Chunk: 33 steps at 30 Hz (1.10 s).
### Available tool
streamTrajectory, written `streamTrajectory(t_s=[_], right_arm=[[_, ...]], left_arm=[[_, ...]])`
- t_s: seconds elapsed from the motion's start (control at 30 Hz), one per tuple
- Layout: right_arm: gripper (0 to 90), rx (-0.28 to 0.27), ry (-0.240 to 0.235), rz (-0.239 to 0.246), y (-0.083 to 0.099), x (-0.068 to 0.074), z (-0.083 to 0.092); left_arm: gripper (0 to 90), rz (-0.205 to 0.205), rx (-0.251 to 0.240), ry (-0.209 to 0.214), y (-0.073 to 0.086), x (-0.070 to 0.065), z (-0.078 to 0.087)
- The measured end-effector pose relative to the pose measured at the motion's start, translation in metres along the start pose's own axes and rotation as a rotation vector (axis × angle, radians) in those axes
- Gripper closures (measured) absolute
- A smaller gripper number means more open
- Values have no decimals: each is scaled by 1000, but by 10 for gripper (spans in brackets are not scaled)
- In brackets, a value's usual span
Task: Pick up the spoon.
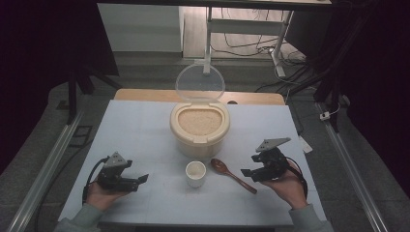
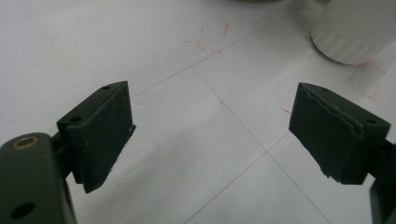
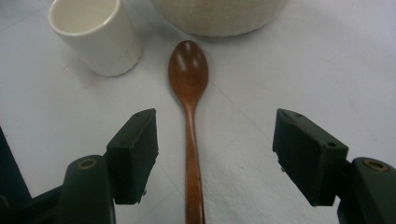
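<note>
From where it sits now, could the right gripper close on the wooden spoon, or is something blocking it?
Probably yes. The right gripper is open, with the wooden spoon handle lying on the table between its jaws. The white cup and rice container sit beyond the spoon's bowl, clear of the handle.

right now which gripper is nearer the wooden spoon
Right. The right gripper is open with the wooden spoon's handle lying between its jaws; the left gripper sits beyond the white cup, far from it.
</note>
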State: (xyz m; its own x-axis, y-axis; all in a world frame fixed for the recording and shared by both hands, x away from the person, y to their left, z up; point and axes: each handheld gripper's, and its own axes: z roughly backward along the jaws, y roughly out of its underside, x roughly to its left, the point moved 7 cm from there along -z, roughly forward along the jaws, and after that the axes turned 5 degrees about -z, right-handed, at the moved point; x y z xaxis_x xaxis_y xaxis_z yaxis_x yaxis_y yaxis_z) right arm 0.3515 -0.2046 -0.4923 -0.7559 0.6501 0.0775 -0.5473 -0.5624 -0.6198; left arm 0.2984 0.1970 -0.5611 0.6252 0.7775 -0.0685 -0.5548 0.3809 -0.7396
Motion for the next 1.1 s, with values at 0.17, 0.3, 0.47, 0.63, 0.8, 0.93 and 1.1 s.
streamTrajectory(t_s=[0.17,0.3,0.47,0.63,0.8,0.93,1.1], right_arm=[[317,25,-17,-2,0,5,-10],[329,73,-12,5,3,4,-17],[352,184,-8,7,10,9,-31],[375,238,-4,0,16,8,-39],[414,283,-14,-2,23,9,-45],[443,303,-19,-3,26,10,-50],[479,339,-13,0,30,11,-56]], left_arm=[[133,-2,0,0,0,0,0],[132,-1,5,0,1,-1,-1],[132,0,4,-1,1,-1,-2],[132,-2,7,0,2,-1,-2],[131,-7,9,0,2,-1,-3],[130,-6,11,-1,2,-1,-3],[129,-8,15,-1,3,-1,-3]])
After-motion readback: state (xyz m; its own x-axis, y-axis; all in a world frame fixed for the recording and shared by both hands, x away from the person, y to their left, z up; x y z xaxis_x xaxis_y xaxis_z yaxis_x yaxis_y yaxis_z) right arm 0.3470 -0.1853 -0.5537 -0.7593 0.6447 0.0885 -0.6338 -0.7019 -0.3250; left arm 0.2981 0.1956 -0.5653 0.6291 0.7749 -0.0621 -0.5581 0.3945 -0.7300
